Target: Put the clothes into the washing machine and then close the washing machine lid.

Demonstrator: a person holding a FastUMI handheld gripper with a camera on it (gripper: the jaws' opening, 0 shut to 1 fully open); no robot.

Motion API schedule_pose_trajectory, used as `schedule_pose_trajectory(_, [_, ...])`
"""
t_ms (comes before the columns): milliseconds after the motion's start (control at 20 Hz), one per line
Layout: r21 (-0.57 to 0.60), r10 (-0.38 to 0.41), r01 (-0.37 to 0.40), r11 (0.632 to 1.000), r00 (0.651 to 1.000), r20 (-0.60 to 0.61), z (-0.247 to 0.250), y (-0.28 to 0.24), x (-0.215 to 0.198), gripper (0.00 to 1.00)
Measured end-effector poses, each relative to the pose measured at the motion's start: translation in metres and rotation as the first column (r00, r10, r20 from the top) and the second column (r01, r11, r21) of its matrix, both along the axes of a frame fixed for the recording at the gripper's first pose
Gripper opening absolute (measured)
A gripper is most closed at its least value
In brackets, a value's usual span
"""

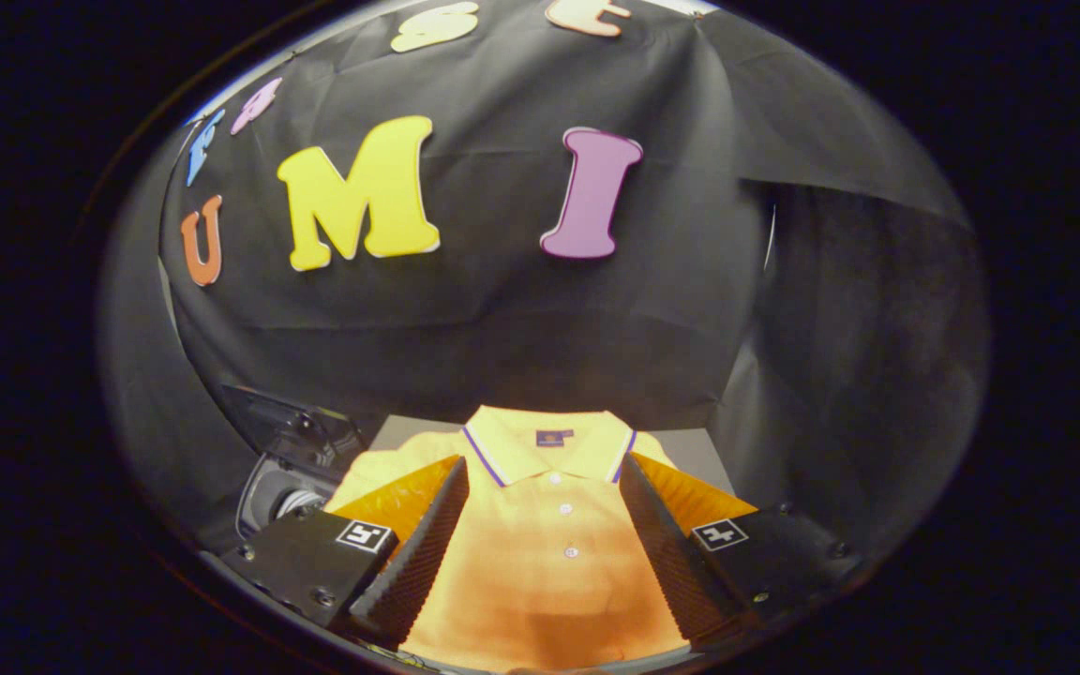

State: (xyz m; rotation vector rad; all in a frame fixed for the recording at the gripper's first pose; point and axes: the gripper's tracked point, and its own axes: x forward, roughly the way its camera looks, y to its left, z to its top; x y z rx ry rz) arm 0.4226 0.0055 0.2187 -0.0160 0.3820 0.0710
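Gripper view: ribbed jaws wide open, empty, over flat orange polo shirt (pixel 549 553); washing machine (pixel 292 469) beside.

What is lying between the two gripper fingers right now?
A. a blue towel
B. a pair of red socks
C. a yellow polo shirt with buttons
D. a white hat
C: a yellow polo shirt lies flat between the open gripper's fingers, its striped collar and white buttons facing up, and neither finger presses on it. The washing machine sits off to the left with its lid up.
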Motion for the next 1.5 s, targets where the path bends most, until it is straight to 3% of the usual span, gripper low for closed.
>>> schedule_pose_trajectory(500, [-0.027,-0.005,-0.001,1.0,0.979,-0.203,-0.076,-0.007,0.016,1.0])
schedule_pose_trajectory(850, [0.0,0.019,-0.019,1.0,0.969,-0.247,-0.08,-0.003,0.016,1.0])
schedule_pose_trajectory(1000, [0.015,0.041,-0.038,0.999,0.967,-0.25,-0.08,-0.005,0.013,0.94])
schedule_pose_trajectory(1250, [0.009,0.094,-0.095,0.995,0.961,-0.261,-0.081,0.001,0.013,0.57])
schedule_pose_trajectory(1300, [0.019,0.106,-0.105,0.994,0.961,-0.254,-0.079,0.004,0.013,0.54])
schedule_pose_trajectory(1450, [-0.011,0.072,-0.076,0.997,0.978,-0.198,-0.079,0.005,0.016,0.13])
schedule_pose_trajectory(1500, [-0.03,0.061,-0.068,0.997,0.98,-0.188,-0.079,0.005,0.012,0.12])
